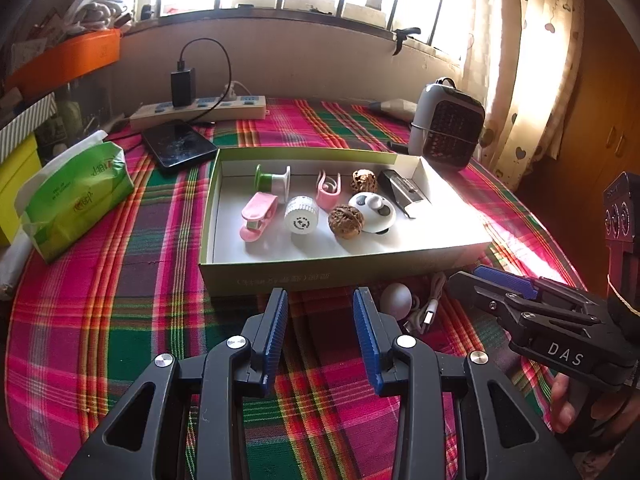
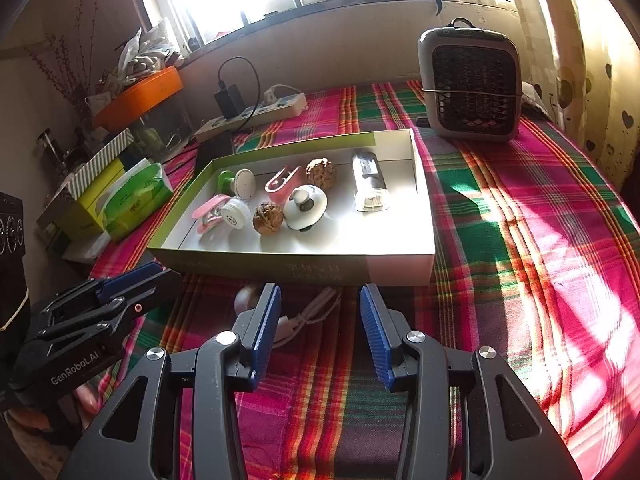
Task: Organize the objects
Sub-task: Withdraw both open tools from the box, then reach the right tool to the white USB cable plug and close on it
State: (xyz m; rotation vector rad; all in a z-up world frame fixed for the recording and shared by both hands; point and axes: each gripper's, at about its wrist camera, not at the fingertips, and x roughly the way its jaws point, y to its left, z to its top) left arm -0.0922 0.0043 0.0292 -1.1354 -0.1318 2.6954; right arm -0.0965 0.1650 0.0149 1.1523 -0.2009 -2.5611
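At lower centre, both grippers' fingers [image 2: 267,322] stand apart, empty; the white cable [image 2: 316,308] may snag against the box [image 2: 304,266].

My table [image 1: 120,280] has this loud plaid cloth [image 2: 520,208] over it. Sitting right on the cloth: an open box [image 1: 344,270] in the middle, a green tissue pack [image 1: 76,196] off to its left, a phone [image 1: 178,146] and a power strip [image 1: 200,110] behind that, and a small fan [image 2: 472,88] at the back right. Just in front of the box I've got a white ball [image 1: 396,298] beside a coiled white cable [image 1: 430,308].
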